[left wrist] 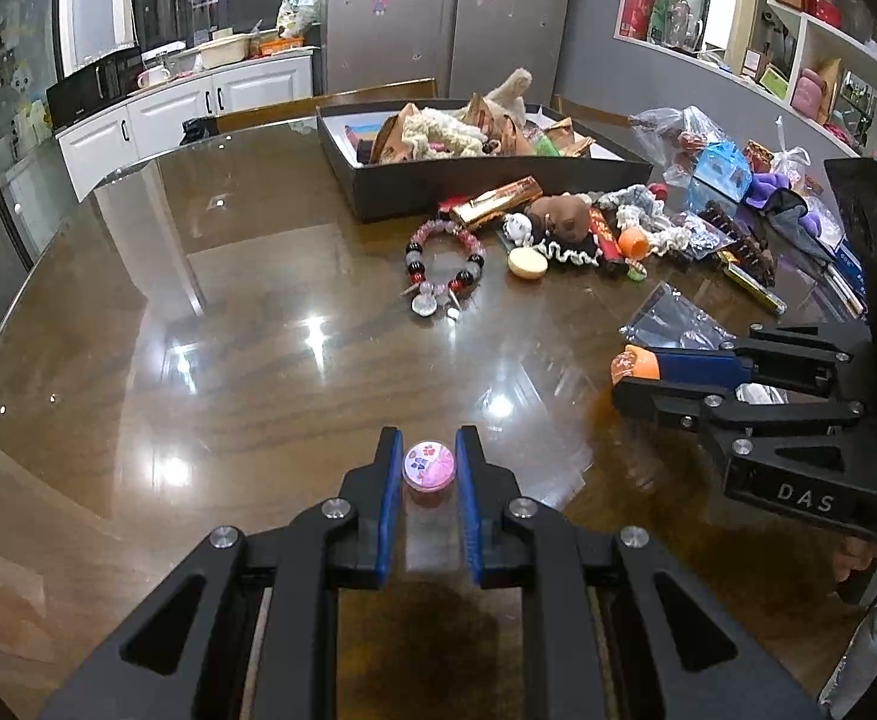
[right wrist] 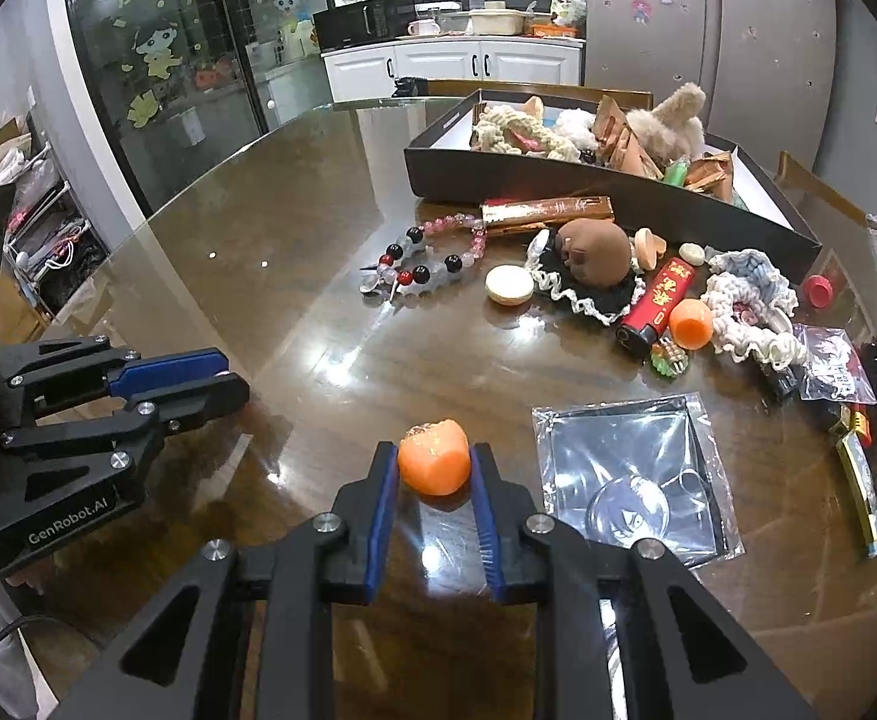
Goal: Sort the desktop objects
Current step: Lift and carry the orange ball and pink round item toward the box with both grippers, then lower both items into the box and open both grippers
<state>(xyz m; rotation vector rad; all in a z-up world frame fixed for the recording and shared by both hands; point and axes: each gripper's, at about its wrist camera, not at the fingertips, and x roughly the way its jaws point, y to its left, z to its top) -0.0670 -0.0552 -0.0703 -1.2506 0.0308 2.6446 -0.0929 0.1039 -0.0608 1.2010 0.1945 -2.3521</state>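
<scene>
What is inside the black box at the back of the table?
The black box holds a beige plush toy, cream knitted rope, brown packets and a green item. Whatever lies beneath this pile is covered.

Bare table (left wrist: 228, 360) lies open left; clutter (left wrist: 588, 228) and black box (left wrist: 498, 180) block beyond.

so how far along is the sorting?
Partly done: the black box already holds plush and rope items. In hand: left hand-held gripper holds a small pink jar; right hand-held gripper holds an orange piece. Left: bead bracelet, lighter, brown plush.
</scene>
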